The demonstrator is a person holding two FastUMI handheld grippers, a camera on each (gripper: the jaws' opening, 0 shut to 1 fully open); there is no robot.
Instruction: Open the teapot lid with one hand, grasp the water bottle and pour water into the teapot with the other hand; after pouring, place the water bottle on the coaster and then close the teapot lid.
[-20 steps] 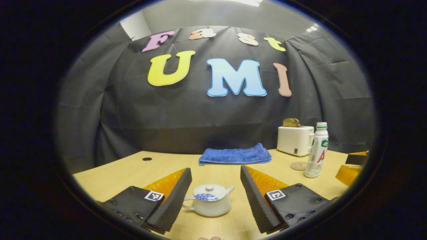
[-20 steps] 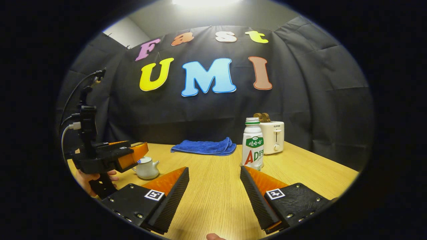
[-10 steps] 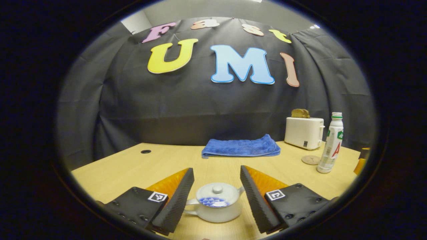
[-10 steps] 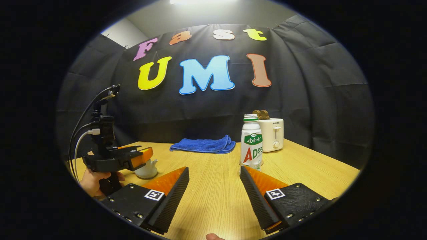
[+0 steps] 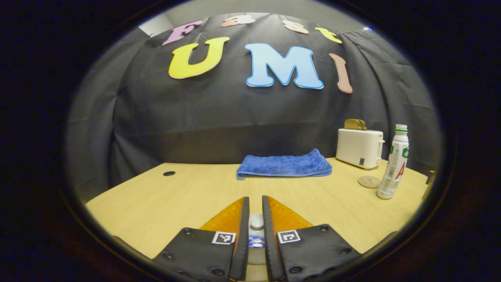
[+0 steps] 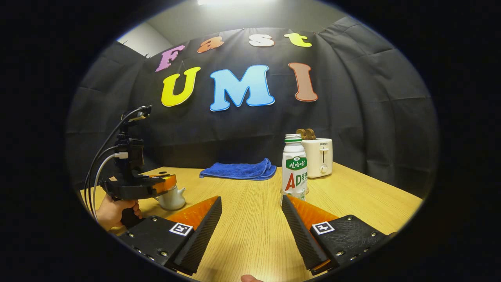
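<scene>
Table (image 6: 352,199) carries one teapot (image 6: 172,197), one water bottle (image 6: 294,168), one coaster (image 5: 368,181).

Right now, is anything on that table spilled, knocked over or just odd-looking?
Nothing stands out. The bottle stands upright with no cap on its neck, the teapot sits level, the blue towel lies folded, and the table looks dry.

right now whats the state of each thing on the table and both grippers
left gripper: shut on the teapot lid knob
teapot: upright, lid on
bottle: upright, uncapped, ungrasped
right gripper: open, empty
coaster: bare
towel: folded
toaster: bread in slots
</scene>
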